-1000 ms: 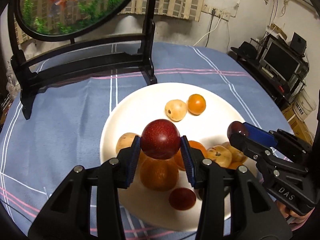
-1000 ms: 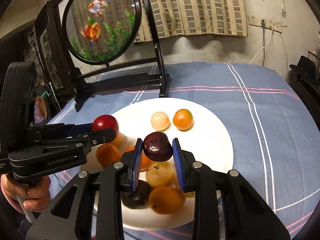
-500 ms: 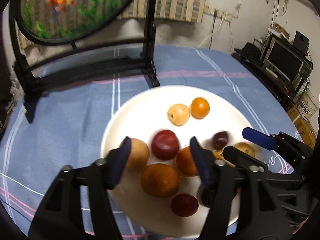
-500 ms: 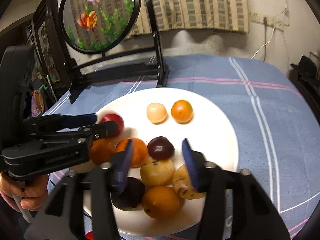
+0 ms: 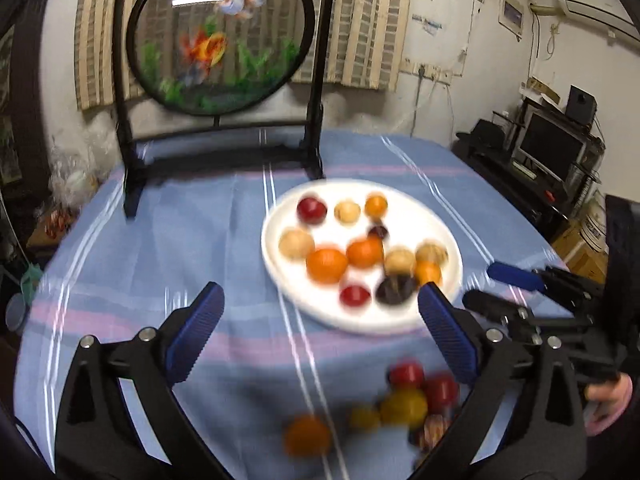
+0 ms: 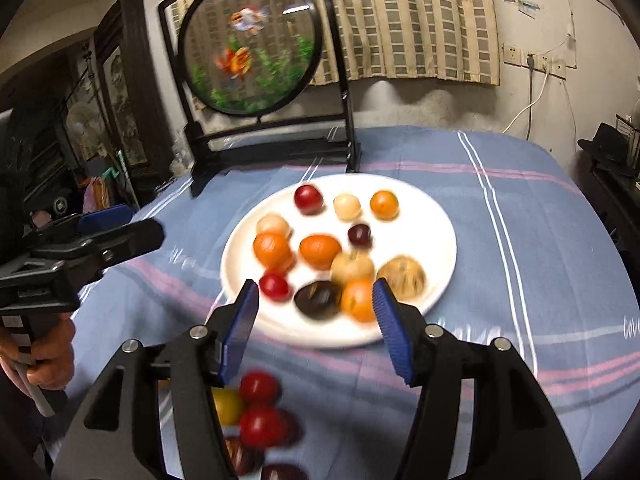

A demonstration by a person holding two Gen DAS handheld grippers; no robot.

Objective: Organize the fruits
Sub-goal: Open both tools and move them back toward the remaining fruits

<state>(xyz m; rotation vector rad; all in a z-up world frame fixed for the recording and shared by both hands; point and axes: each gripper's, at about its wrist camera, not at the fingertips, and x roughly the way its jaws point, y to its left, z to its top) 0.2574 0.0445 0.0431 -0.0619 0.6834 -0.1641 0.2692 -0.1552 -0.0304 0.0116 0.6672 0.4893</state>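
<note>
A white plate [image 5: 408, 216] [image 6: 420, 232] on the blue striped cloth holds several small fruits: orange, tan, red and dark purple. A red fruit [image 5: 311, 210] [image 6: 308, 199] lies at its far left, a small dark plum [image 5: 378, 232] [image 6: 359, 235] near the middle. My left gripper [image 5: 320, 300] [image 6: 136, 226] hovers in front of the plate, jaws opening wide, nothing between them. My right gripper [image 6: 315, 294] [image 5: 490, 288] stands at the plate's near edge, jaws opening, also empty. A blurred loose pile of red and yellow fruits [image 5: 404, 400] [image 6: 256, 408] lies on the cloth just below the grippers.
A round goldfish screen on a black stand [image 5: 222, 36] [image 6: 250, 46] rises behind the plate. A person's hand [image 6: 48, 360] [image 5: 608, 400] grips each handle. A TV stand [image 5: 552, 148] sits beyond the table's right edge, dark furniture [image 6: 120, 92] to the left.
Both grippers have let go of their fruits onto the plate, opened, and drawn back from it. The plate now looks farther off and the loose pile has come into view.
</note>
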